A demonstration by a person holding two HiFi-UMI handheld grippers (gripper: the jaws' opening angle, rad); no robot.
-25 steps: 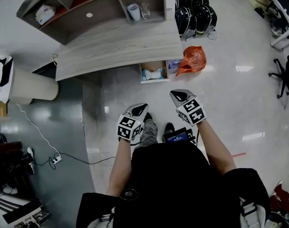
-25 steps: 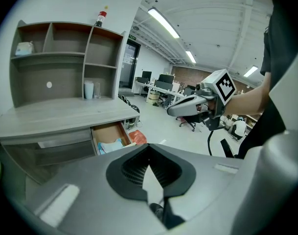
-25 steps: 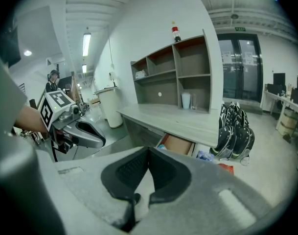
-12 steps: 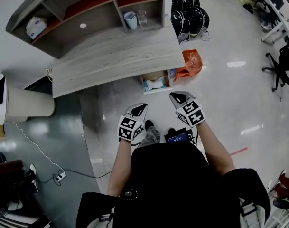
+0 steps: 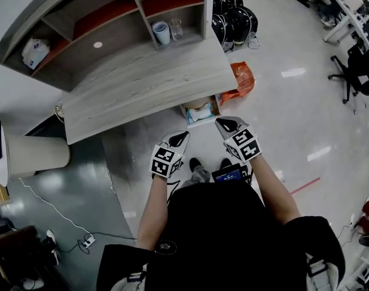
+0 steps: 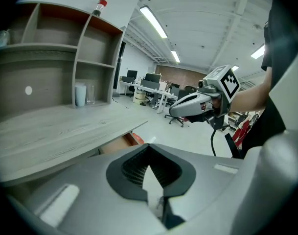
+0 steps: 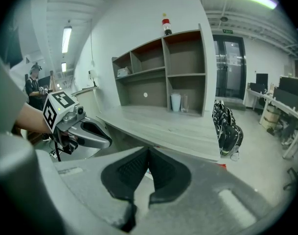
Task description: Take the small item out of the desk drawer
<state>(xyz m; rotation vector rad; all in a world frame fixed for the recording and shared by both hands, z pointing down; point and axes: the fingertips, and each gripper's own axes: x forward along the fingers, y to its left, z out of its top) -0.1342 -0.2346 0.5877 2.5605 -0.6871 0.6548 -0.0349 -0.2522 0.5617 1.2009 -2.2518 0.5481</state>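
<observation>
The grey wooden desk has an open drawer under its right end, with a small pale blue-white item lying inside. In the head view my left gripper hangs shut in front of the desk, left of the drawer and a little short of it. My right gripper is shut too, just right of the drawer's front. Neither holds anything. In the left gripper view the jaws meet with nothing between them; in the right gripper view the jaws also meet.
An orange plastic bag lies on the floor right of the drawer. Black helmets are piled beyond it. A shelf unit on the desk holds cups. A round bin and cables are at the left.
The person has stepped closer to the desk; the drawer now lies nearer to both grippers. Both grippers stay shut and keep their pose.
</observation>
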